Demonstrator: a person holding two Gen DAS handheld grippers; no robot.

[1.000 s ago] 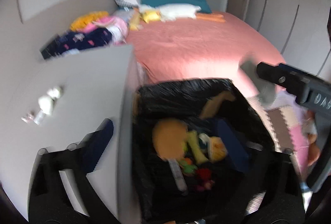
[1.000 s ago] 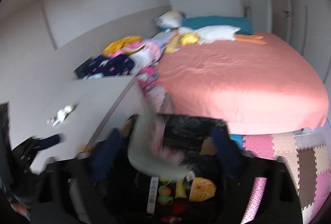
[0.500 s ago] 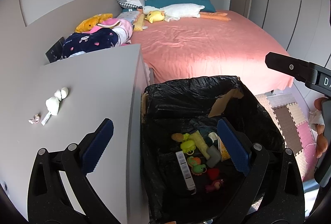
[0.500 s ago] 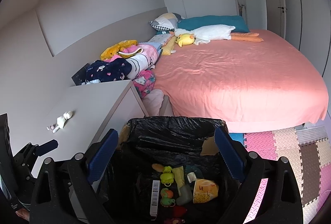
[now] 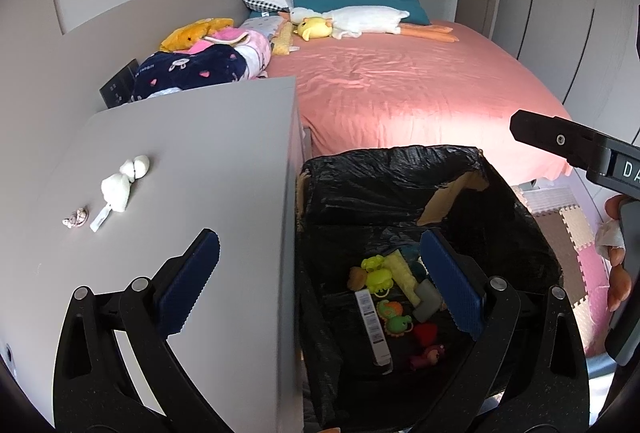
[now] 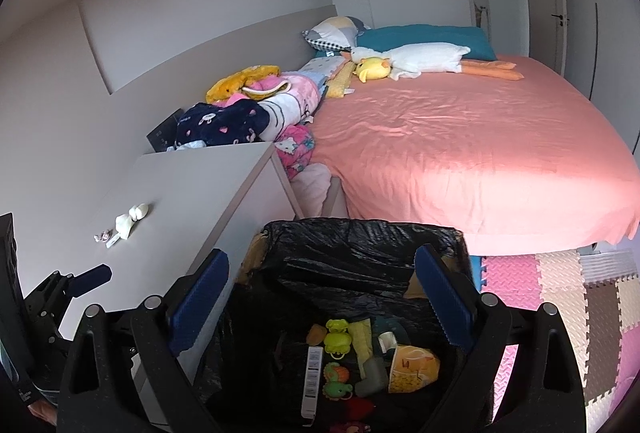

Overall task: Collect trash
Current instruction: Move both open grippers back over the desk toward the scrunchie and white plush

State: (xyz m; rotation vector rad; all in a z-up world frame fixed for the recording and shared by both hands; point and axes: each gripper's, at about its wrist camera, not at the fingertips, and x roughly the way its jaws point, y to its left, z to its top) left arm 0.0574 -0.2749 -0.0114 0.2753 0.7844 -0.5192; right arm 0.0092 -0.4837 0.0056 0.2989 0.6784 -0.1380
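A cardboard box lined with a black bag (image 5: 400, 173) (image 6: 360, 233) stands on the floor beside a grey dresser (image 5: 200, 161) (image 6: 192, 193). It holds several toys and bits of trash (image 5: 396, 293) (image 6: 352, 357). On the dresser top lie white crumpled tissues (image 5: 120, 185) (image 6: 132, 217), a small white tag and a tiny wrapper (image 5: 75, 220). My left gripper (image 5: 320, 289) is open and empty, straddling the dresser edge and the box. My right gripper (image 6: 320, 305) is open and empty above the box.
A large bed with a pink sheet (image 5: 400, 89) (image 6: 460, 137) lies behind the box, with plush toys, pillows and piled clothes (image 5: 208, 61) along its left side. Foam puzzle mats (image 6: 560, 297) cover the floor at right. Wardrobe doors line the right wall.
A pale item that blurred between my right fingers one second ago has dropped into the box. Both views have steadied; my left gripper has shifted slightly left toward the dresser.
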